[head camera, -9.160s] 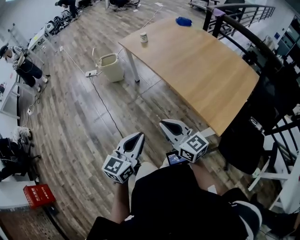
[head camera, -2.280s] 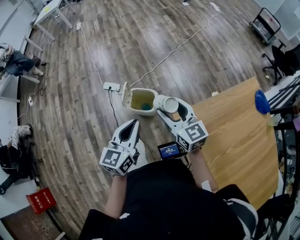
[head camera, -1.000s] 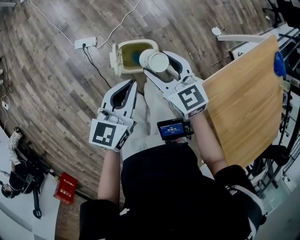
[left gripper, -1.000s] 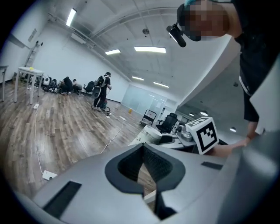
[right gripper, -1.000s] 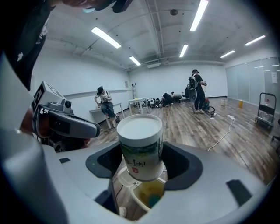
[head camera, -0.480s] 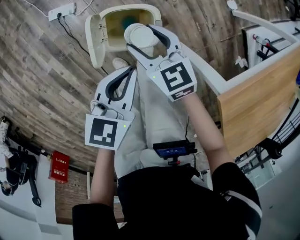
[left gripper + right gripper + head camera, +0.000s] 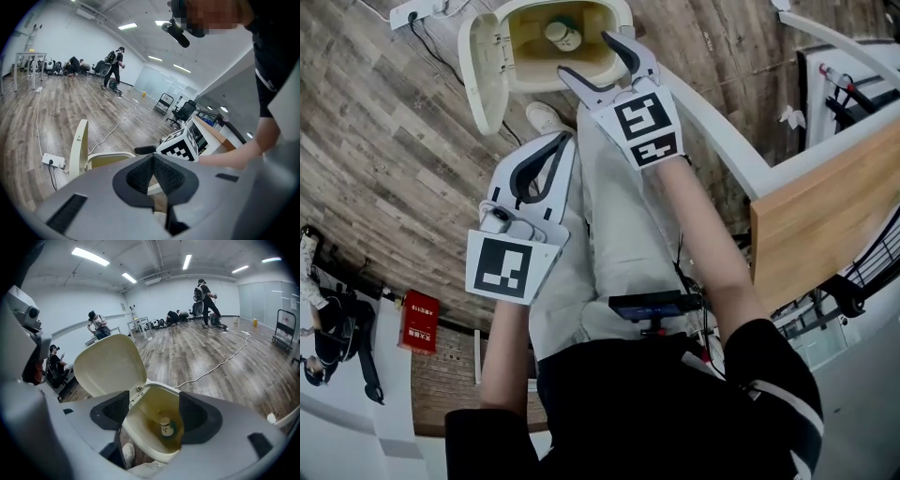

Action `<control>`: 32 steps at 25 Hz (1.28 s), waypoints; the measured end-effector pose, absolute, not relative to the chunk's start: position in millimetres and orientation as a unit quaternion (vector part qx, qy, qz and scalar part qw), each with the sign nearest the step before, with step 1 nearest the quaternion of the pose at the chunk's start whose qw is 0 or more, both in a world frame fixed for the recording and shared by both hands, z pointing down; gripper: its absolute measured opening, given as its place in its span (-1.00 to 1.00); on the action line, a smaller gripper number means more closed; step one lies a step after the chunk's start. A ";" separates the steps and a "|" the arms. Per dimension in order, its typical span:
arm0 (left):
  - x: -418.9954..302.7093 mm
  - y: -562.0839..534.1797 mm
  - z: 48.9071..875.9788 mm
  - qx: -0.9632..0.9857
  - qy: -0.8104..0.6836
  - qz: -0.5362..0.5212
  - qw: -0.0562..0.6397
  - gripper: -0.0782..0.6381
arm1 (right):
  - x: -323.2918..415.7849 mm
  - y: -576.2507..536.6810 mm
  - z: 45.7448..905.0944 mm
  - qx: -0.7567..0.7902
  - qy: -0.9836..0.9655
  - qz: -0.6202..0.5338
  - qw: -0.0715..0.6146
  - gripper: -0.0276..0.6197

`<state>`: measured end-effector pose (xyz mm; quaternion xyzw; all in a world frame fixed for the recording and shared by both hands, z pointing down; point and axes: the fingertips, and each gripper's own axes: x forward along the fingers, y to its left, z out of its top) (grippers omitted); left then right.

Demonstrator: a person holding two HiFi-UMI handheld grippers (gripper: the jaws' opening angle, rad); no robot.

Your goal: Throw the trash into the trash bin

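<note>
A cream trash bin [image 7: 617,14] stands on the wood floor with its lid [image 7: 478,66] swung open to the left. A white paper cup [image 7: 563,36] sits upright at the bottom of it, also visible as the cup [image 7: 164,426] in the right gripper view. My right gripper [image 7: 587,56] hangs over the bin's near rim; its jaws have just been opening and hold nothing. My left gripper [image 7: 565,141] is lower left, short of the bin, shut and empty. The left gripper [image 7: 152,161] faces the bin's rim [image 7: 110,158].
A power strip with cables [image 7: 417,11] lies left of the bin. The person's shoe [image 7: 546,117] is just below the bin. A white table leg [image 7: 712,122] and wooden tabletop [image 7: 825,216] are to the right. A red box [image 7: 417,322] sits at the left. People stand far off.
The right gripper held the cup above the bin; now the cup lies inside the bin and the jaws are empty and wider. Both grippers have come down towards the bin.
</note>
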<state>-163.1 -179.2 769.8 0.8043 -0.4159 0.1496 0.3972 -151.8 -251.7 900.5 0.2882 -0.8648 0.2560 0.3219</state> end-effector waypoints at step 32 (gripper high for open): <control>-233.0 -165.9 401.0 0.864 -0.487 0.103 0.078 -0.76 | -160.3 -229.3 363.5 0.351 -0.933 0.007 0.076 -0.92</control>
